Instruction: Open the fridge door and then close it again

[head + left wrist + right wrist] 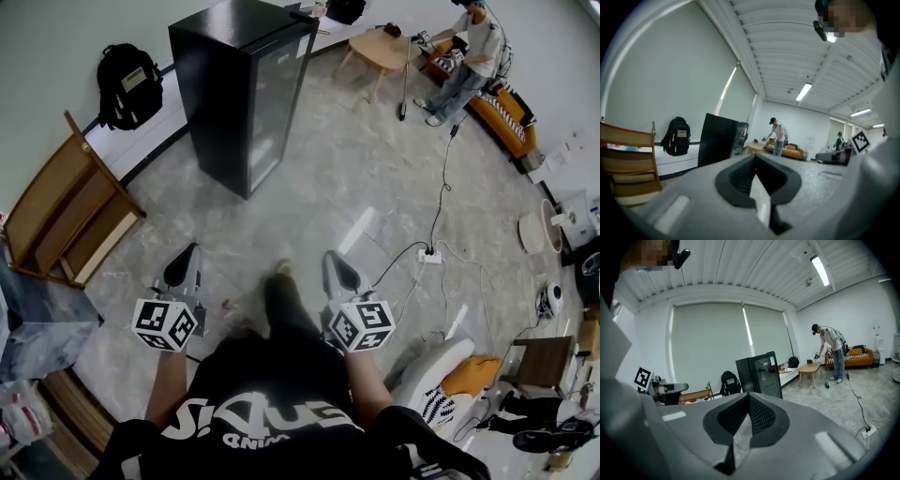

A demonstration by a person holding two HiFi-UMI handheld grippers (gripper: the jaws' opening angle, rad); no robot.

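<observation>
A pale marbled floor (375, 187) spreads across the room. The black fridge (239, 89) stands upright on it near the wall, its glass door (277, 108) shut, well ahead of both grippers. A slatted wooden frame (70, 220) sits at the left, a low round table (380, 49) beyond the fridge, and a black backpack (129, 82) against the wall just left of it. The left gripper (186, 258) and right gripper (336, 264) hover over the floor, each with jaws pressed together on nothing
</observation>
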